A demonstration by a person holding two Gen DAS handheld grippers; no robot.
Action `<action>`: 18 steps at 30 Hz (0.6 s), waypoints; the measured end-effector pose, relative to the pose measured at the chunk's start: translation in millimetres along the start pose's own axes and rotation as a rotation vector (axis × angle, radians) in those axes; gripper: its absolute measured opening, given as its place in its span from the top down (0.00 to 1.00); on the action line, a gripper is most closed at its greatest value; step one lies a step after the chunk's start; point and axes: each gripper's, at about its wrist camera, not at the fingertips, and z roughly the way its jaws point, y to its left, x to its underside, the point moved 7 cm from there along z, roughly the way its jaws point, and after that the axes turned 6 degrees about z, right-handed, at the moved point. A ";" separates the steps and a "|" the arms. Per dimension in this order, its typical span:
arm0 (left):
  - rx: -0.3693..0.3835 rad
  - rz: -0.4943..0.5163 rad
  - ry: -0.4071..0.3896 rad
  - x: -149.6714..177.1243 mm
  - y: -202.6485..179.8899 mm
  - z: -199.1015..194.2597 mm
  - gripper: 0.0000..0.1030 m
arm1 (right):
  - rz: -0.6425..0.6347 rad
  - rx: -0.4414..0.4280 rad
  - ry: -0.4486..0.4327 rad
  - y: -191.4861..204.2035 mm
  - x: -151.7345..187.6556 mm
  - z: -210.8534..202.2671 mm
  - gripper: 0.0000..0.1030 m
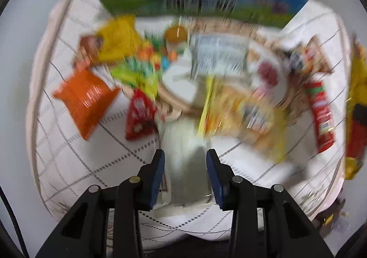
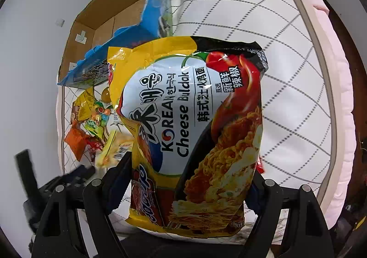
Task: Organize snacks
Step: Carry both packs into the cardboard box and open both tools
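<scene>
Snacks sit in two places: your right tool (image 2: 190, 180) is clamped on a big glossy noodle pack (image 2: 195, 134), crinkly foil in yellow, black and white, held above the quilt (image 2: 286, 97). Your left tool (image 1: 185, 177) has its blue pads (image 1: 158, 177) pinched on a pale, smooth packet (image 1: 183, 161); motion blur hides its print. Beyond it a loose heap of small bags lies on the quilt: an orange pouch (image 1: 84, 102), a red packet (image 1: 138, 118), a yellow bag (image 1: 119, 40). The quilt is white, padded, stitched in a dark grid. A blue-edged bag (image 2: 151, 17) stands behind the noodle pack, half hidden, with an open cardboard box (image 2: 103, 21) behind it. Most labels in the left wrist view are smeared.
</scene>
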 end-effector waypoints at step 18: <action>-0.029 0.035 -0.093 14.2 6.5 -22.0 0.47 | -0.032 0.024 0.063 33.1 26.3 42.9 0.17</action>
